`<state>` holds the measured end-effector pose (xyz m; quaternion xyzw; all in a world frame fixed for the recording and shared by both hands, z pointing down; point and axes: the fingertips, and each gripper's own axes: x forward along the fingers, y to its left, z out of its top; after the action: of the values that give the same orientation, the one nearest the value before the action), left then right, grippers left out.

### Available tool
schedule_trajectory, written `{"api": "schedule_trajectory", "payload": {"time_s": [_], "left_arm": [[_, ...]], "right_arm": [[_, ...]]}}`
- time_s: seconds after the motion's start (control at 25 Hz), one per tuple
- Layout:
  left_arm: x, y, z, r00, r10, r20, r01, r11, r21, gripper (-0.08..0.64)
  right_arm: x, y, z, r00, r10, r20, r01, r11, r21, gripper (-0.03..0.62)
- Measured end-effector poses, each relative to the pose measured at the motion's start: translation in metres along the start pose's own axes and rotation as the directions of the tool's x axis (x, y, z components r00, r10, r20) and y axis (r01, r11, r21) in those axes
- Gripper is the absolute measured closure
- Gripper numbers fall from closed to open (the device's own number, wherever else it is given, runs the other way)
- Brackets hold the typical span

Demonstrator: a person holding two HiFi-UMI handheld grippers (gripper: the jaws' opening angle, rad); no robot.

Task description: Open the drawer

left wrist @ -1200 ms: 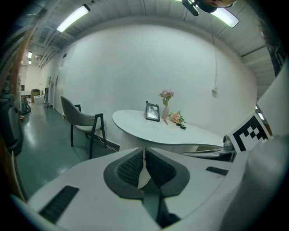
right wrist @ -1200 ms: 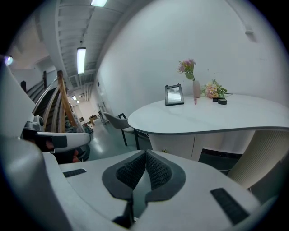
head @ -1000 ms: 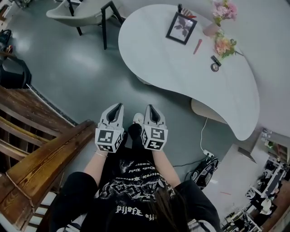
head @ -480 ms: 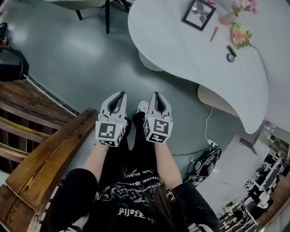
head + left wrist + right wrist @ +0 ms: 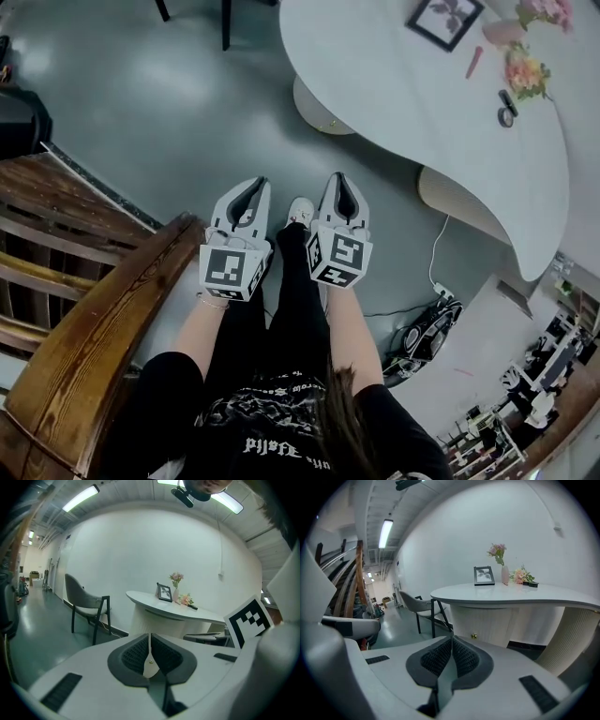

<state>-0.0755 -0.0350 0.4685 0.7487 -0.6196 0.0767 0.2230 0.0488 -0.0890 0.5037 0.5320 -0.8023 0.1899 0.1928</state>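
Observation:
A white curved table (image 5: pixel 422 112) stands ahead on ribbed white pedestals. In the right gripper view, the nearer pedestal (image 5: pixel 487 618) carries a small gold knob (image 5: pixel 474 635), the only sign of a drawer front. My left gripper (image 5: pixel 251 185) and right gripper (image 5: pixel 341 178) hang side by side over the grey floor, well short of the table. Each one is shut and holds nothing. The left gripper (image 5: pixel 150 637) points toward the table's left end, and the right gripper (image 5: pixel 451 640) points just below the knob.
A wooden stair rail (image 5: pixel 94 319) runs close on my left. A grey chair (image 5: pixel 86 604) stands left of the table. On the tabletop sit a framed picture (image 5: pixel 445 21) and flowers (image 5: pixel 525 70). A cable and power strip (image 5: pixel 439 291) lie on the floor at the right.
Both grippers have sunk and moved forward toward the table together, staying shut. The head view has tipped further down, so the table sits nearer the picture's top.

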Motion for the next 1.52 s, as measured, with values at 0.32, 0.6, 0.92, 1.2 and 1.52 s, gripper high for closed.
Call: {"api": "schedule_trajectory", "payload": {"time_s": [0.32,0.6,0.92,1.2,1.52], "left_arm": [[0.016,0.019,-0.019,1.000,0.012,0.029,-0.012,1.000,-0.019,0.527],[0.018,0.040,-0.043,0.999,0.043,0.018,-0.042,0.998,-0.046,0.528],[0.019,0.051,-0.073,0.998,0.061,0.004,-0.061,0.997,-0.048,0.527],[0.029,0.042,-0.090,1.000,0.025,-0.016,-0.025,0.999,-0.031,0.528],[0.059,0.030,-0.079,0.997,-0.054,0.051,0.052,0.998,0.037,0.527]], "right_arm": [[0.033,-0.006,-0.014,1.000,-0.027,0.001,0.027,1.000,-0.010,0.565],[0.062,-0.020,-0.028,0.996,-0.082,0.025,0.082,0.997,0.017,0.560],[0.094,-0.032,-0.044,0.994,-0.096,0.049,0.094,0.995,0.030,0.482],[0.122,-0.046,-0.052,0.990,-0.131,0.060,0.129,0.991,0.031,0.448],[0.150,-0.065,-0.049,0.984,-0.169,0.062,0.166,0.985,0.041,0.408]]}}
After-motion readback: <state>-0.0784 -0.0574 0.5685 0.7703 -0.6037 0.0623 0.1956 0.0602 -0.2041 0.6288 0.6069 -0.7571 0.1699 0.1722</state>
